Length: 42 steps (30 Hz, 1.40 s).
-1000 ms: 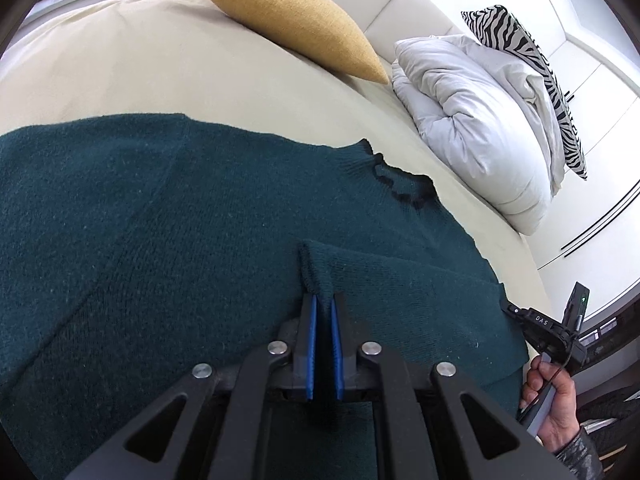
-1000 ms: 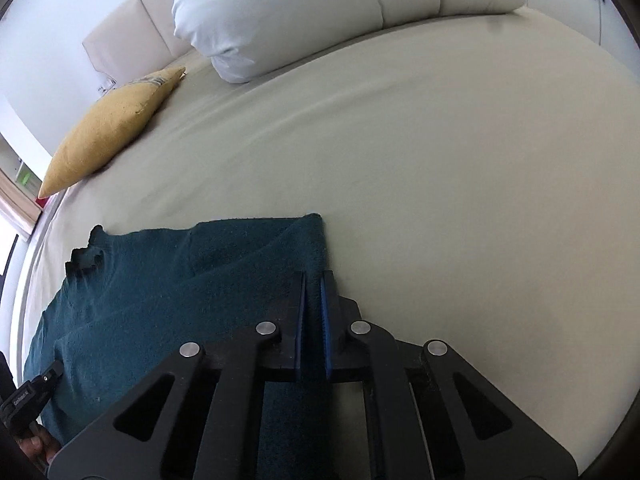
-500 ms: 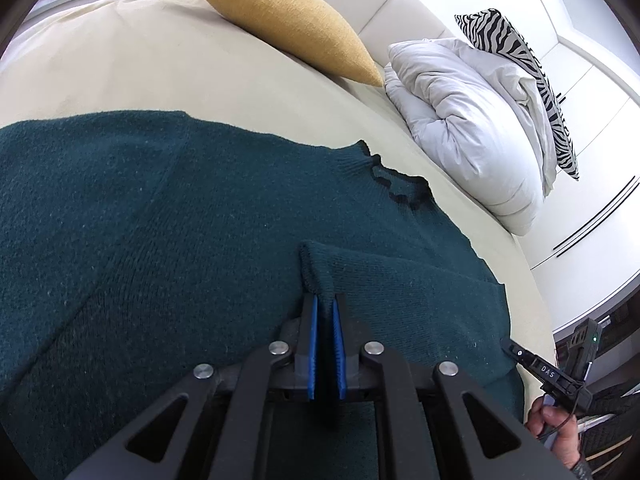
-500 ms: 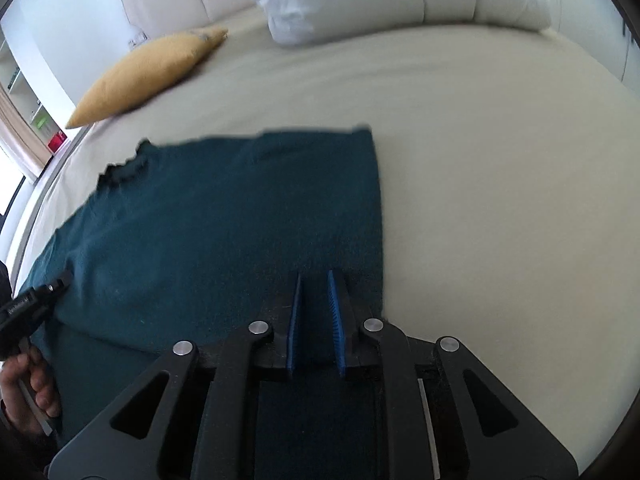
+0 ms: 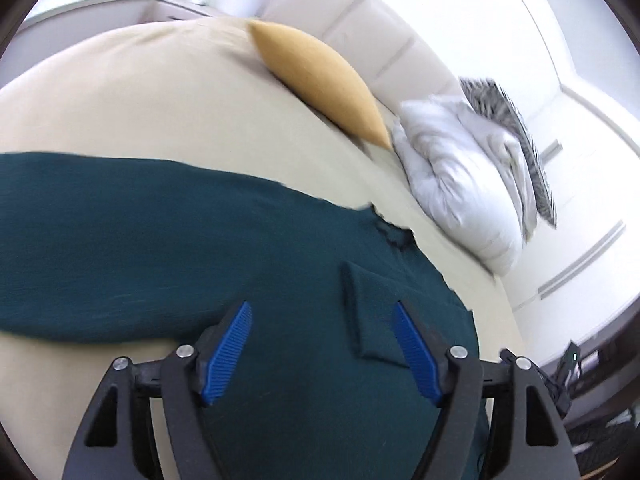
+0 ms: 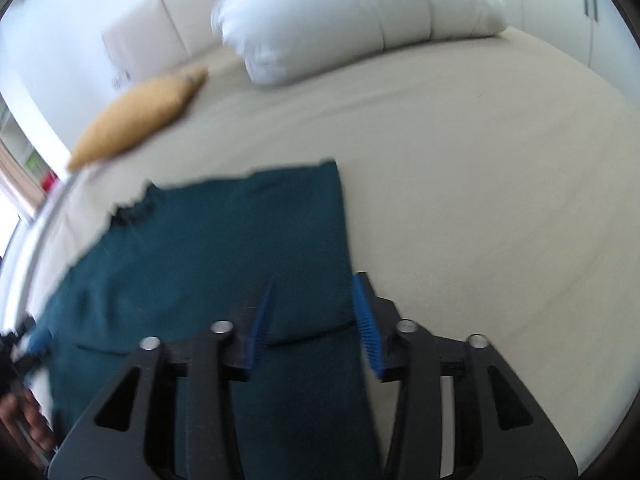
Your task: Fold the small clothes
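Your left gripper (image 5: 322,354) jaws opening, nothing pinched; folded sleeve end between them. Your right gripper (image 6: 316,320) jaws opening over dark green sweater (image 6: 224,240) on bed (image 6: 480,184). No writing readable.

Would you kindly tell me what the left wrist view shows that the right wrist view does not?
Only the left wrist view shows the zebra-striped cushion behind the crumpled white duvet and the sweater's folded-over sleeve cuff. Only the right wrist view shows a hand at its lower left edge. Both show the dark teal knitted sweater lying on the beige bed sheet, and the mustard-yellow cushion.
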Available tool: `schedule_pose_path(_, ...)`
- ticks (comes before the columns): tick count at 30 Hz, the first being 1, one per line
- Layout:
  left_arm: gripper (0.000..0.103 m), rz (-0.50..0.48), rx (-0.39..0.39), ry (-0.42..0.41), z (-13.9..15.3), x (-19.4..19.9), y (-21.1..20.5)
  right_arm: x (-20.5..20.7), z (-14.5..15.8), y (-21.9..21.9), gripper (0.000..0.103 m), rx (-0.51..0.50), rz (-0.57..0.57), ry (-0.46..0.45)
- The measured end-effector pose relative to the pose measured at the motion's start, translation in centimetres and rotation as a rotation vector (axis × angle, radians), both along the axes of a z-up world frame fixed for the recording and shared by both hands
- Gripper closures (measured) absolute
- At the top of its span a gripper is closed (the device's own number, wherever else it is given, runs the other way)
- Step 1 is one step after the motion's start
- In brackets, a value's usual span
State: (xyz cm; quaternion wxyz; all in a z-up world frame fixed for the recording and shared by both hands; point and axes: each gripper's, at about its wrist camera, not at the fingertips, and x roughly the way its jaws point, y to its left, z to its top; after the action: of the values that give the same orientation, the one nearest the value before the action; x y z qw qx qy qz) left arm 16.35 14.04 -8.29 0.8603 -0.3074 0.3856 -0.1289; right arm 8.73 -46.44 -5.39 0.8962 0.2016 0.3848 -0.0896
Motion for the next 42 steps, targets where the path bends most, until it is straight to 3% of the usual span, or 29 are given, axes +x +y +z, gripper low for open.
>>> schedule_pose_path(2,0.027,0.059,-0.030,0.010,0.1,-2.2,4.1,-2.1,1.6,1.6,0.046,0.016,0.023,-0.062)
schedule_pose_path(6,0.027,0.233,-0.050,0.033,-0.1,-6.4,11.9,-5.3,2.9,5.8,0.045,0.105,0.112,-0.102)
schedule_pose_path(11,0.027,0.522,-0.316,0.068,-3.1,-11.2,21.2,-8.0,1.8,11.1,0.045,0.241,0.188,-0.079)
schedule_pose_path(14,0.028,0.673,-0.487,0.084,-5.9,-13.6,24.1,-8.7,0.9,14.0,0.045,0.275,0.220,-0.051)
schedule_pose_path(16,0.033,0.715,-0.556,0.060,-6.9,-14.5,24.9,-9.2,1.0,15.4,0.045,0.271,0.241,-0.044)
schedule_pose_path(24,0.035,0.855,-0.643,-0.001,-8.7,-13.9,27.0,-9.4,1.4,17.5,0.045,0.274,0.260,-0.045)
schedule_pose_path(26,0.043,0.858,-0.619,-0.010,-8.6,-13.0,27.7,-9.2,1.4,17.3,0.045,0.268,0.266,-0.050)
schedule_pose_path(28,0.069,0.853,-0.601,0.004,-8.9,-12.5,28.4,-9.7,1.4,17.2,0.045,0.264,0.265,-0.050)
schedule_pose_path(31,0.096,0.825,-0.556,0.016,-8.4,-12.3,27.7,-10.3,1.1,16.3,0.045,0.277,0.261,-0.047)
schedule_pose_path(36,0.096,0.648,-0.266,-0.062,-1.5,-10.0,22.9,-10.8,0.5,15.2,0.045,0.293,0.248,-0.057)
schedule_pose_path(37,0.096,0.575,-0.164,-0.091,0.8,-8.8,20.5,-11.1,0.4,15.0,0.045,0.293,0.244,-0.059)
schedule_pose_path(39,0.096,0.453,-0.046,-0.119,3.6,-7.1,16.3,-11.3,0.0,14.6,0.045,0.310,0.236,-0.059)
schedule_pose_path(42,0.096,0.210,0.176,-0.148,7.1,-3.8,6.4,-11.3,-0.6,14.1,0.045,0.323,0.227,-0.057)
